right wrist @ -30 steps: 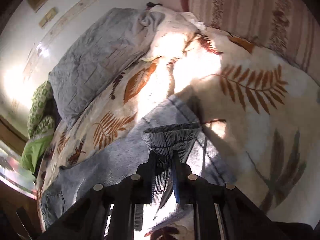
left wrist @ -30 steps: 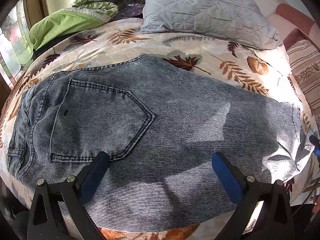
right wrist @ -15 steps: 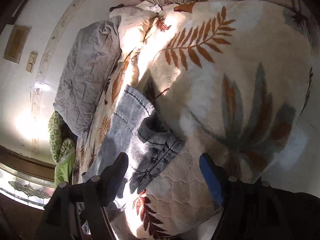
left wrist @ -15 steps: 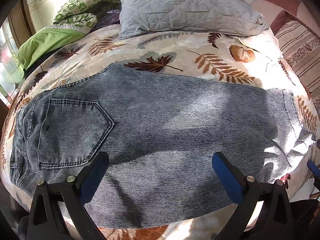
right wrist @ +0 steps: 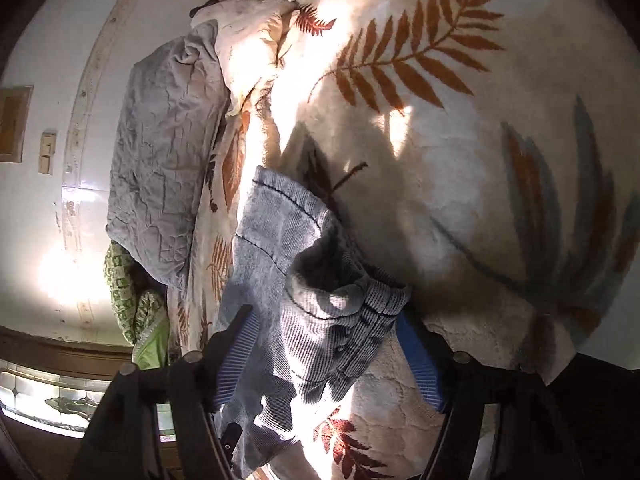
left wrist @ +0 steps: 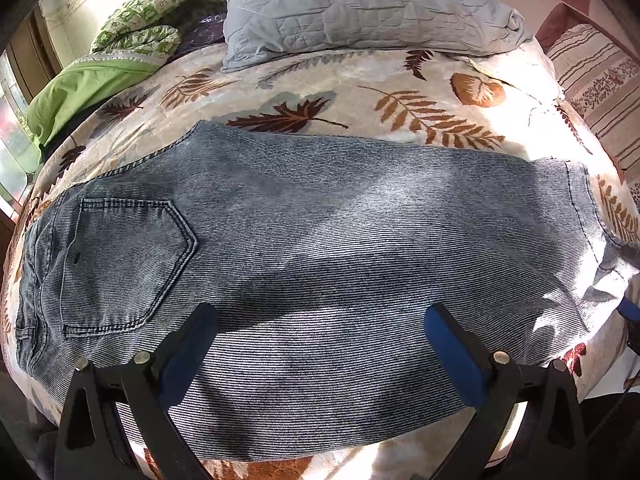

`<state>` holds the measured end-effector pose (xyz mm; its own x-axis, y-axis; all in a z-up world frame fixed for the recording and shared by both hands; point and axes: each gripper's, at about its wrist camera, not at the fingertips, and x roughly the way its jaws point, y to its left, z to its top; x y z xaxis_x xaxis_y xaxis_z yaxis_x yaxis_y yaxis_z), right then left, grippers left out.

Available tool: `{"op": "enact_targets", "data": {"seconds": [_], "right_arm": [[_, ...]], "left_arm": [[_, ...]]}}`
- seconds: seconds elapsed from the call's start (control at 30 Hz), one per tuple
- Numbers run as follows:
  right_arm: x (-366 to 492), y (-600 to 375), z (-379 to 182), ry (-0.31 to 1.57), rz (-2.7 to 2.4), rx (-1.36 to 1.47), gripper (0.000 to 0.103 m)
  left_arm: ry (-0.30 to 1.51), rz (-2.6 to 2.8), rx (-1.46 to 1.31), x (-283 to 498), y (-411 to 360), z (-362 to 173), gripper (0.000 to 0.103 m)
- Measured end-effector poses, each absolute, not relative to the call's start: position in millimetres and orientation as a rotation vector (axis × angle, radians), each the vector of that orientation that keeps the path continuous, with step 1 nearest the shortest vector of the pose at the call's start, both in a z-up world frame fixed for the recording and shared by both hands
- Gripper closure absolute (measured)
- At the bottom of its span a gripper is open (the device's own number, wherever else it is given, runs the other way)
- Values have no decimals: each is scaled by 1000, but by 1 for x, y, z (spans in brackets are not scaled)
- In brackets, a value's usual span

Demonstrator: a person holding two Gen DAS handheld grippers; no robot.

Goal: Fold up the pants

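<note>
Denim pants [left wrist: 312, 248] lie flat across the leaf-print bedspread [left wrist: 360, 92], waistband and back pocket [left wrist: 124, 264] at the left, leg hems at the right. I see my left gripper [left wrist: 320, 332] spread wide above the near edge, gripping nothing. My right gripper [right wrist: 328, 344] is also spread, its fingers straddling the rumpled hem [right wrist: 344, 312] without pinching it. Bare bedspread stretches beyond the far edge up to the grey pillow [left wrist: 360, 0].
</note>
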<state>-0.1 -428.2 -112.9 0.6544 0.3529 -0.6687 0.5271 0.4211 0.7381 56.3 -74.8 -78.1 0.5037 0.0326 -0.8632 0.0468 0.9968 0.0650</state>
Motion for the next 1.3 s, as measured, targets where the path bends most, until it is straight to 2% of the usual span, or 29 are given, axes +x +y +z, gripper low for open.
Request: {"op": "enact_targets", "data": {"seconds": [0.03, 0.13, 0.17, 0.27, 0.4, 0.43, 0.47, 0.5, 0.57, 0.7, 0.87, 0.93, 1.07, 1.3], "right_arm": [[-3, -430, -117, 908, -147, 1190, 62], [-8, -433, -121, 907, -151, 1188, 66], [-9, -433, -120, 903, -150, 1178, 63], [-8, -431, -116, 889, -137, 1169, 44], [0, -427, -112, 896, -169, 1114, 42], [1, -427, -113, 893, -174, 1105, 44], [2, -427, -114, 902, -189, 1092, 63], [1, -428, -115, 904, -195, 1086, 75], [0, -429, -117, 903, -168, 1083, 80], [-1, -426, -107, 882, -146, 1028, 84], [4, -409, -76, 849, -124, 890, 84], [5, -408, -74, 857, -130, 862, 84], [7, -407, -77, 886, -143, 842, 84], [20, -342, -2, 785, -15, 599, 84]], "left_arm": [[1038, -6, 79, 56, -72, -77, 0], [1026, 0, 68, 57, -66, -75, 0], [1033, -4, 63, 58, -65, -76, 0], [1037, -15, 69, 58, -66, -79, 0], [1042, -24, 69, 57, -67, -81, 0], [1041, -24, 73, 57, -67, -81, 0], [1040, -24, 76, 57, -67, -81, 0], [1038, -24, 77, 57, -67, -80, 0], [1032, -18, 77, 57, -66, -80, 0], [1027, -16, 76, 57, -63, -78, 0], [1043, -3, 87, 59, -64, -84, 0], [1093, -1, 123, 63, -67, -98, 0], [1086, -16, 72, 63, -62, -89, 0], [1057, 13, -43, 57, -24, -74, 0]]}}
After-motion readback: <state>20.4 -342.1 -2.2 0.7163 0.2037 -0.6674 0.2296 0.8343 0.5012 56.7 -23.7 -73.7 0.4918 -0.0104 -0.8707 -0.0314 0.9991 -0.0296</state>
